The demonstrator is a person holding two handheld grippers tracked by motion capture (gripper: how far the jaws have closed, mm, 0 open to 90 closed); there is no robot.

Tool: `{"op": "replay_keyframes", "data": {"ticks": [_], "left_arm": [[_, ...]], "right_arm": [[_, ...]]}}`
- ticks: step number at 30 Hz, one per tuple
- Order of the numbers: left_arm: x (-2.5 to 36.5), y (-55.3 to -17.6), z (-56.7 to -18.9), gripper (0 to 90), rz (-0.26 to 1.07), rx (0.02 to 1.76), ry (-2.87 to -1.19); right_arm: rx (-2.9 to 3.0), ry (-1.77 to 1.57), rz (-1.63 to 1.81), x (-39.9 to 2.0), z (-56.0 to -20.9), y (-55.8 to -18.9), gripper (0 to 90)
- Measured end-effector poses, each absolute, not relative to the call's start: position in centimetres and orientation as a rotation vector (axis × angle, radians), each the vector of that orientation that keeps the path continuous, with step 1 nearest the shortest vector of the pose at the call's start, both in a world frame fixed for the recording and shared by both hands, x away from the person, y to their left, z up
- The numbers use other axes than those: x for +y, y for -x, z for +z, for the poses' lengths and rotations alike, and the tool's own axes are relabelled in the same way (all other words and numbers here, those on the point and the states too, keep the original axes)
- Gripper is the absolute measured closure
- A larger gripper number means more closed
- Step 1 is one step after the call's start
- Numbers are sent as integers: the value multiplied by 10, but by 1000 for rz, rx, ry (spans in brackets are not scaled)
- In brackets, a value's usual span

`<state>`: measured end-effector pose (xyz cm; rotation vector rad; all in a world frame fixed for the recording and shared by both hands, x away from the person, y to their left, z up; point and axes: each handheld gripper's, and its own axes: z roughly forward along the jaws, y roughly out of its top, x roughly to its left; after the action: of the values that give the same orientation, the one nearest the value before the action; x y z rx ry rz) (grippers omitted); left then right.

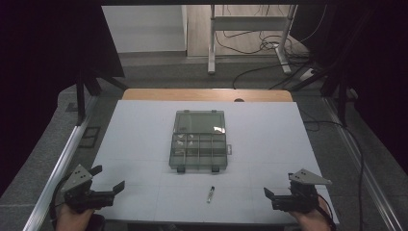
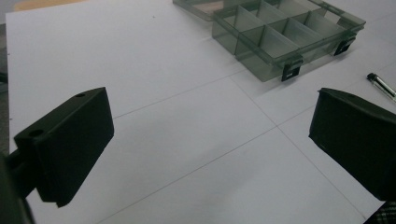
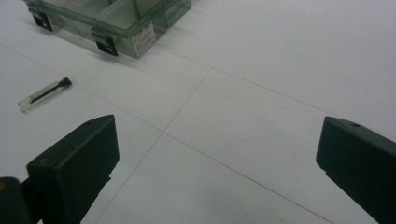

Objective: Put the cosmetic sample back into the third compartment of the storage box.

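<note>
We see a wide white table point(image 1: 144, 144) with thin seam lines crossing its surface and a strip of bare wood along its far edge. Near the middle of it sits a clear smoke-grey plastic organiser box point(image 1: 198, 144) with its lid point(image 1: 199, 121) folded back flat toward the far side; its tray is split into 2 rows of small compartments, and a few pale small pieces lie in the left ones, too small for us to identify. 2 dark latches hang on its near wall, and a white label shows on one end wall in the right gripper view.

At the near left corner we find the left gripper point(image 1: 108, 179), black with a grey 3-cornered plate on top, held in a hand; its fingers point(image 2: 70, 144) stand wide apart with nothing between them. At the near right corner the right gripper point(image 1: 267, 196) is held the same way, its fingers point(image 3: 77, 163) also spread wide and empty.

Between the 2 grippers, just in front of the box and apart from it, lies a small clear tube with a black cap point(image 1: 210, 194), flat on the table.
</note>
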<state>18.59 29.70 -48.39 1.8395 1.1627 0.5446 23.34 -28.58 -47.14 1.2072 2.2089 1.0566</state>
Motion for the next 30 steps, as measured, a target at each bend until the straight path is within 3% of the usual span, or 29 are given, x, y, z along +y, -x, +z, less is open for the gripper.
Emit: {"op": "replay_keyframes", "data": {"ticks": [30], "left_arm": [[299, -186, -485, 4, 518, 1164, -1846]], "right_arm": [[2304, -1180, 1044, -277, -474, -242, 0]]}}
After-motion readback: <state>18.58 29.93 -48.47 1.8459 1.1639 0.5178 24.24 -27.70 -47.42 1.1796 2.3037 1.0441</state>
